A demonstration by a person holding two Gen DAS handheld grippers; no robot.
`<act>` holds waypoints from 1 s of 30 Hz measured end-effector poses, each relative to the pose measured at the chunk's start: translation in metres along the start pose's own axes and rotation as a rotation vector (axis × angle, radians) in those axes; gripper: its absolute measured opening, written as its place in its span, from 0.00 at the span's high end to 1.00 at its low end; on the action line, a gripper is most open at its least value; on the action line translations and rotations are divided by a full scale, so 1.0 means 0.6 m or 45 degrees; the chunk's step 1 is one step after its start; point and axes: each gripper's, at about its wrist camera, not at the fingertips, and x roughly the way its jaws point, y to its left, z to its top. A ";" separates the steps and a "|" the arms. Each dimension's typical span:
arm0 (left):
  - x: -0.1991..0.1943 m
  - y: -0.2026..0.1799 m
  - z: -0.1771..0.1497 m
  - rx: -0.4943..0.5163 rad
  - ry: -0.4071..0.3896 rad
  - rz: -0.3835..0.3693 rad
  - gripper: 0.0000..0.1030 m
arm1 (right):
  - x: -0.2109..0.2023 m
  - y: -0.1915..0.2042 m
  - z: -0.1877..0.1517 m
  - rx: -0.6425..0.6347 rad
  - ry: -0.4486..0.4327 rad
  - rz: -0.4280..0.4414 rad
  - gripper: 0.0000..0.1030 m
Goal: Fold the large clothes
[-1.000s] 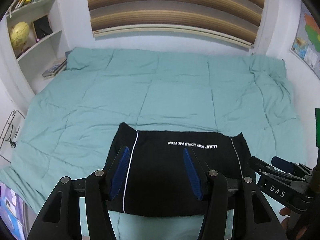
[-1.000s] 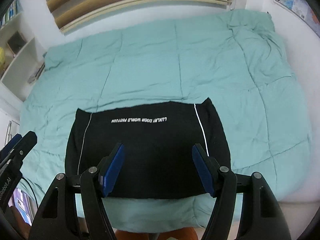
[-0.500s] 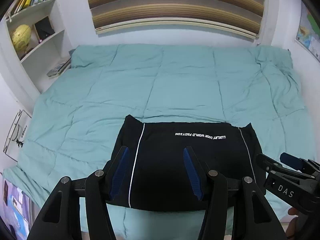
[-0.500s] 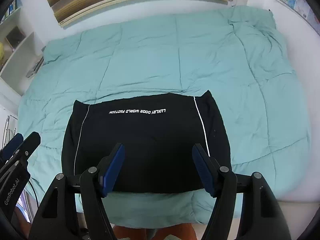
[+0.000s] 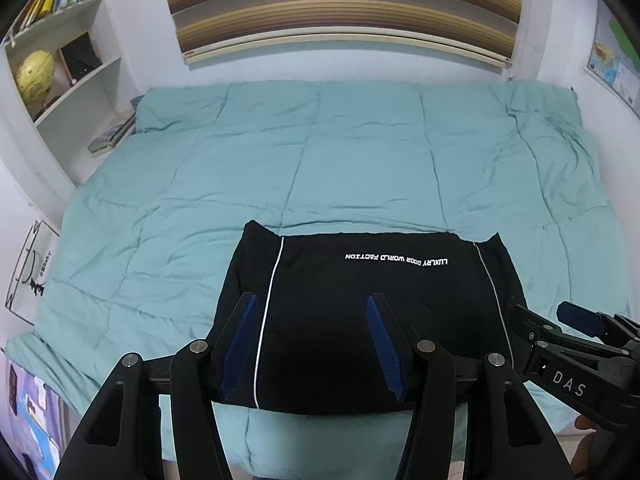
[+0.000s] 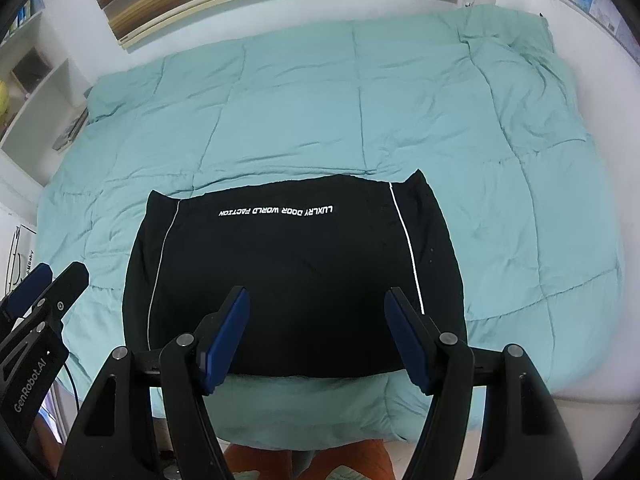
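Note:
A black garment [image 5: 360, 280] with white piping and a line of white lettering lies folded into a flat rectangle on the teal quilt [image 5: 320, 152], near the bed's front edge. My left gripper [image 5: 311, 298] hovers open over the garment's near left part, nothing between its blue pads. In the right wrist view my right gripper [image 6: 317, 292] stands open above the garment [image 6: 288, 256], over its near edge and clear of the cloth. Each gripper shows in the other's view: the right gripper [image 5: 540, 312] off the garment's right side, the left gripper [image 6: 60, 270] off its left side.
White shelves [image 5: 76, 92] with a yellow globe [image 5: 34, 74] and books stand left of the bed. A striped blind [image 5: 344, 4] hangs on the far wall and a map [image 5: 612, 60] on the right wall. A person's orange clothing [image 6: 360, 460] shows below the bed's front edge.
Both grippers have drawn back a little from the garment, which now sits slightly farther off in both views. The garment lies as before and the jaws kept their width.

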 end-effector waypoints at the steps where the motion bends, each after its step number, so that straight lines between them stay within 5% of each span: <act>1: 0.001 0.000 0.000 0.000 0.002 -0.001 0.44 | 0.001 0.001 -0.001 0.001 0.003 -0.001 0.31; 30: 0.016 -0.007 -0.007 0.007 0.043 -0.009 0.44 | 0.019 0.015 -0.008 -0.027 0.060 0.033 0.31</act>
